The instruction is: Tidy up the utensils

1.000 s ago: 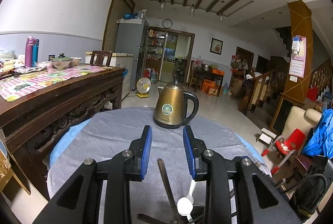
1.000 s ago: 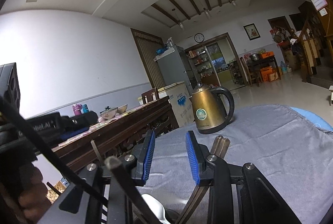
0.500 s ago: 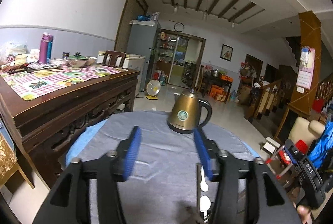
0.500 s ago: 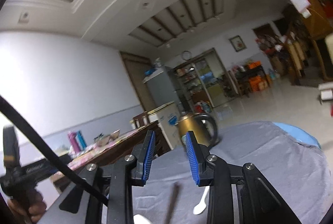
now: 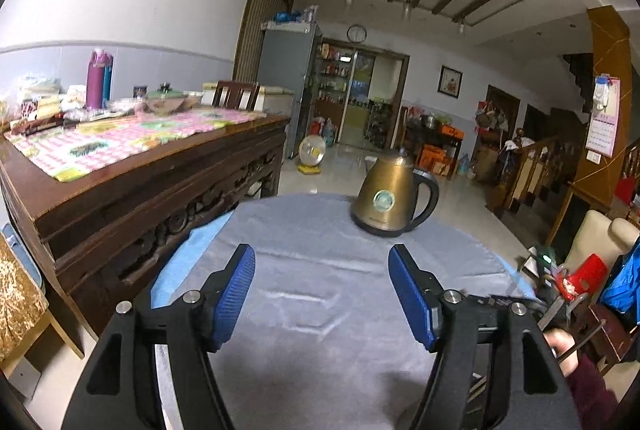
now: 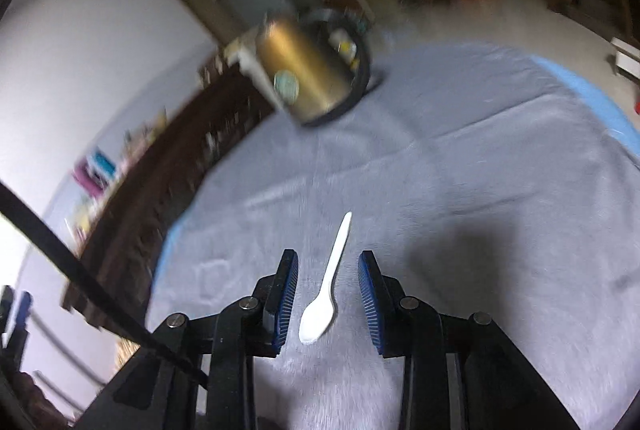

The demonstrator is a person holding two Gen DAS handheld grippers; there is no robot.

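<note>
- Where the dark carved wooden sideboard (image 5: 152, 186) stands to the left of the kettle, a pink checked cloth (image 5: 132, 138) covers its top.
- Nearer the camera than the kettle, the left gripper (image 5: 322, 296) hovers over the grey cloth (image 5: 320, 230) with its blue pads spread wide and nothing between them.
- A brass-coloured kettle (image 5: 390, 196) with a black handle stands upright at the far edge of the grey cloth.
- Nearer than the kettle, in the blurred right wrist view, a white plastic spoon (image 6: 326, 288) lies flat on the cloth, bowl nearest the camera.
- Over the spoon, the right gripper (image 6: 328, 292) sits partly parted, its pads either side of the spoon without touching it.
</note>
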